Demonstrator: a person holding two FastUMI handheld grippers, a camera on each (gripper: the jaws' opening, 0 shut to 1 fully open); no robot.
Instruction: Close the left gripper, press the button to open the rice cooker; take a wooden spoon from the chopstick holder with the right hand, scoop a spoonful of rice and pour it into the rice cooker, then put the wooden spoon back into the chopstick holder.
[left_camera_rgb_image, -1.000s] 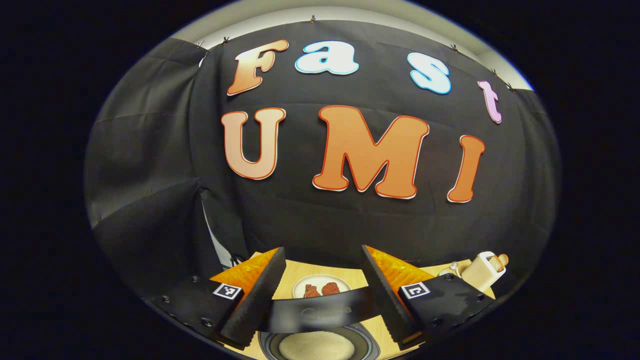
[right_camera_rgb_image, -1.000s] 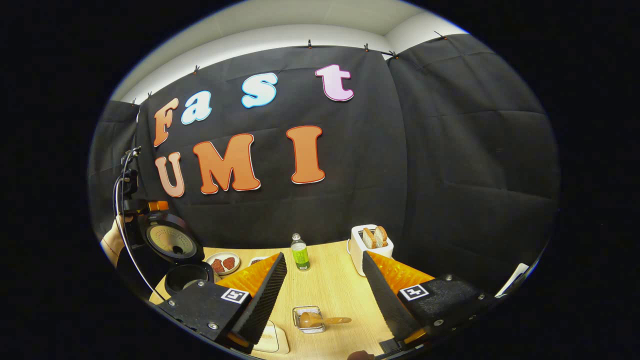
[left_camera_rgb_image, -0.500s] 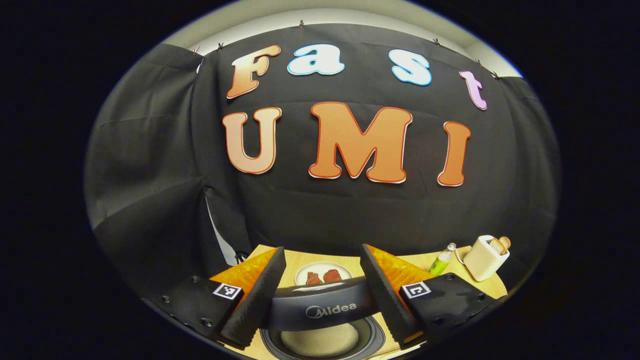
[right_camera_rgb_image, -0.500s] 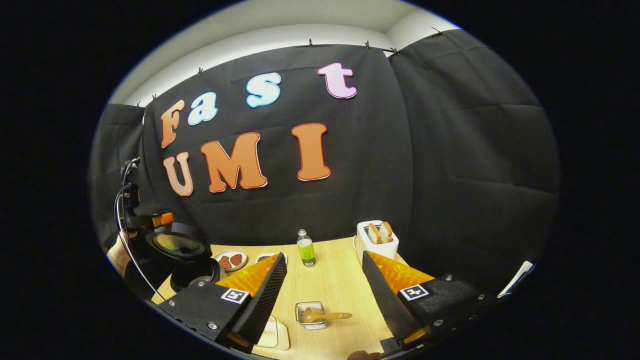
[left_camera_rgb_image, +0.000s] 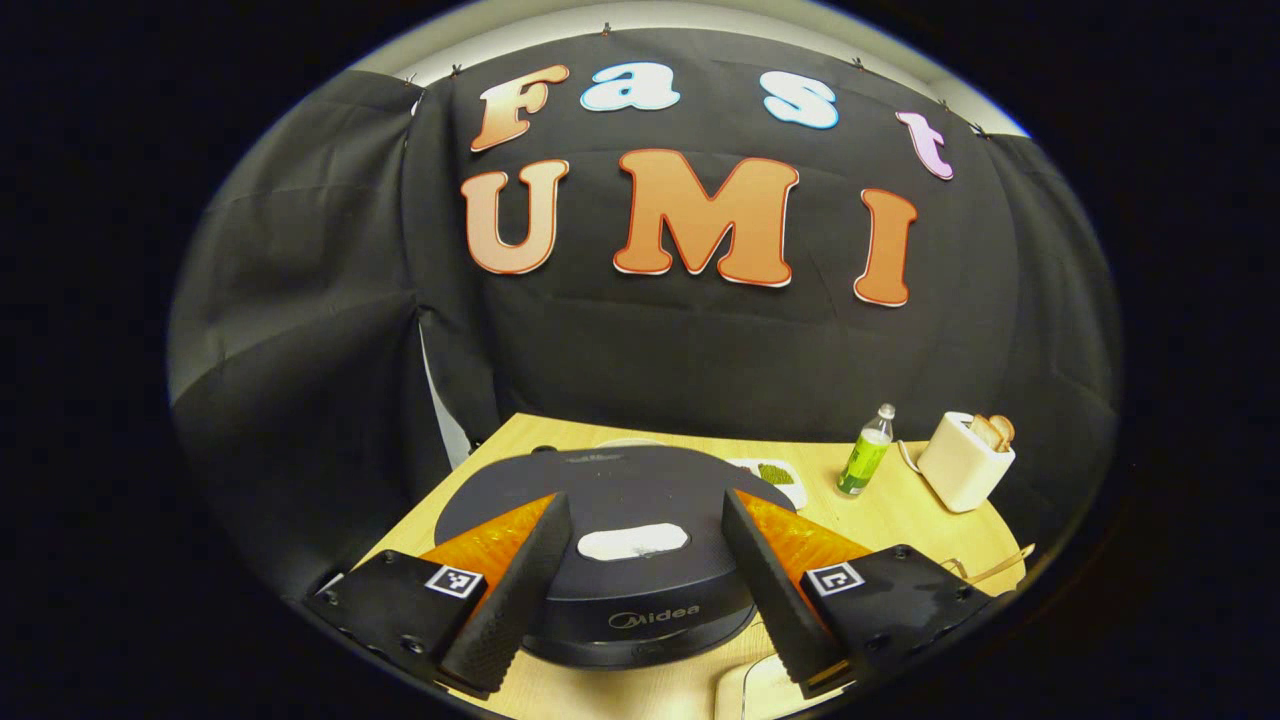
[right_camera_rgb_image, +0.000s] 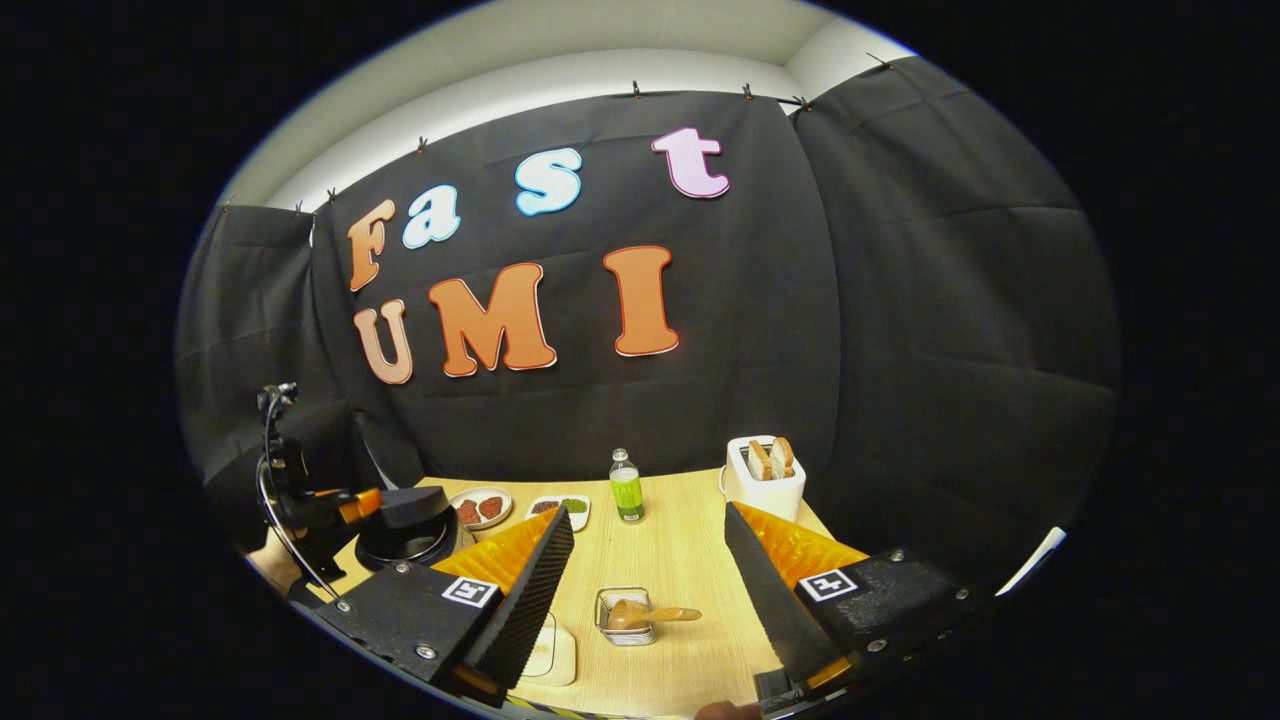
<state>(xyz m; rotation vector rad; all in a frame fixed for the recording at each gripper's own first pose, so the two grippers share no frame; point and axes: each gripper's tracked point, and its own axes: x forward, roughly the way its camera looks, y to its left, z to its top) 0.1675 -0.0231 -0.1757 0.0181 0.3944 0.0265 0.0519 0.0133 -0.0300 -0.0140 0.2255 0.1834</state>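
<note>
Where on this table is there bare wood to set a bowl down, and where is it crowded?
Free: the strip of table between the green bottle, the toaster and the wire holder with the wooden spoon. Crowded: the left side, where the rice cooker, two small plates and the left tongs sit close.

In the right gripper view, a bare strip of the light wooden table runs from between the spread fingers toward the black cloth wall. A small clear square holder with a wooden spoon lying across it sits in that strip close in. Farther back, a green plastic bottle and a white toaster with bread slices stand apart, with a gap between them. To the left, the round black rice cooker, lid down, and two small plates crowd the corner.
</note>
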